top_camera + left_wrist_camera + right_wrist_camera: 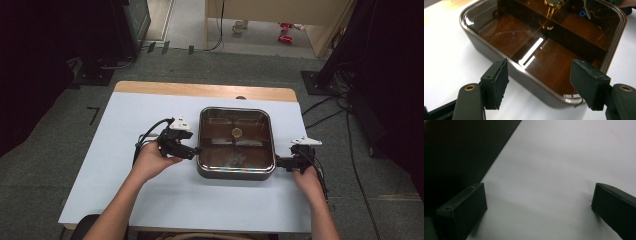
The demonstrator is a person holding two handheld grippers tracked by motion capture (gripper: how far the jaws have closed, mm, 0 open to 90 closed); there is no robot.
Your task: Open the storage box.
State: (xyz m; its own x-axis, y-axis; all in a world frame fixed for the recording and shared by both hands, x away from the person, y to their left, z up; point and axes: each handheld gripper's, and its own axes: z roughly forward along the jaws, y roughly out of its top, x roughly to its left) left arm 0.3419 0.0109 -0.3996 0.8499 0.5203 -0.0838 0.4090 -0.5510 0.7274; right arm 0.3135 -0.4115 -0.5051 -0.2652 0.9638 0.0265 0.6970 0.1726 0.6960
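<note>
Nearest the person, two forearms come in from the bottom of the high view, each hand carrying a gripper over the pale table (125, 200). The left gripper (196, 150) sits at the left wall of the dark square pan (236, 172), its tips level with the pan's near left corner and very close to the rim. In the left gripper view its jaws stand well apart with nothing pressed between the pads: the left gripper (539, 82) hangs over the pan (506, 72), looking down onto the near wall, and the rim runs across the gap between the two black fingers (499, 82) without touching either pad, as far as the angle lets one judge.

The right gripper (279, 162) lies low at the pan's right side, tips just beside the near right corner. In the right gripper view its jaws are wide, the right gripper (539, 205) over bare table (564, 157), with nothing between the pads. The dark mass at the left is probably the pan's outer wall (454, 157), just beside the left finger; contact cannot be told.

Farther in, the pan stands at the middle of the table, covered by an amber glass lid (236, 135) bearing a small brass knob (236, 132) at its centre. Beyond lies the table's wooden far edge (200, 90).
</note>
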